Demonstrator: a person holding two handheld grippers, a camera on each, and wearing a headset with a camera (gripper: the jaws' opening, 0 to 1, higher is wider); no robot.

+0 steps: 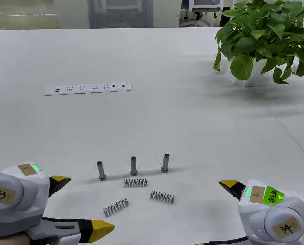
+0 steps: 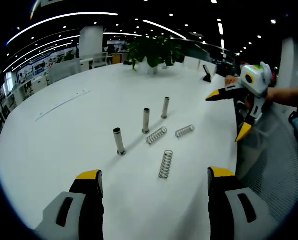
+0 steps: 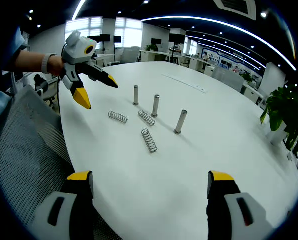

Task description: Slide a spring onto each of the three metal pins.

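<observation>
Holds white plastic left gripper (image 1: 87, 204) and right gripper (image 3: 150, 175) low at near edge, yellow-tipped jaws spread apart. Between them on smooth white table (image 1: 157, 61): three upright grey metal cylindrical pins (image 1: 134, 166); just nearer, three coiled wire springs (image 1: 135, 182) lying flat.

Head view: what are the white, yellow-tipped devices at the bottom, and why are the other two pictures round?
They are hand-held grippers, one in each of a person's hands; there is no robot. The head view comes from a headset camera looking down at the table. Each round picture comes from a fisheye camera on one gripper, looking along its jaws: the left gripper and the right gripper. Three bare pins stand on the table, with three springs lying near them. Both grippers are open and hold nothing.
</observation>
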